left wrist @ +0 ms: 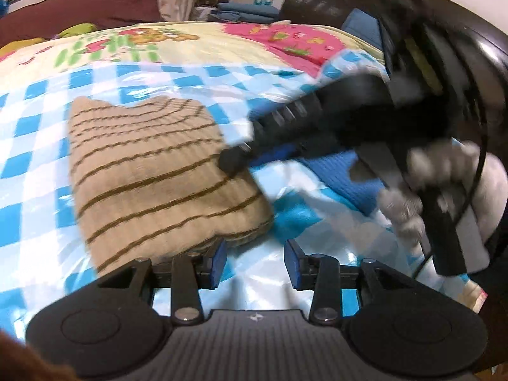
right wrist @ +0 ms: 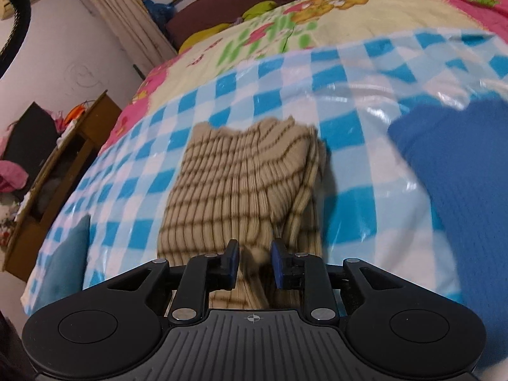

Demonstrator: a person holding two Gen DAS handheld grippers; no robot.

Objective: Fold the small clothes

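A beige ribbed knit garment with thin brown stripes [left wrist: 158, 171] is seen lying folded into a compact rectangle on the blue-and-white checked plastic sheet [left wrist: 38, 101] spread over the bed. The fold on this piece is judged finished, and the release step is in hand. The left tool [left wrist: 255, 262] is held with its jaws apart and nothing between them, just beside the garment's near corner. The right tool [right wrist: 254, 262] is parted too; beige cloth is seen in the gap, but the pads are not pressed on it.

The garment's long axis is seen running away from the right wrist camera, the uneven edge being the far one. A blue knit garment [right wrist: 460, 174] is lying near, to the right. Next, a clear withdrawal from the pile is called for, then a reach toward the blue piece.
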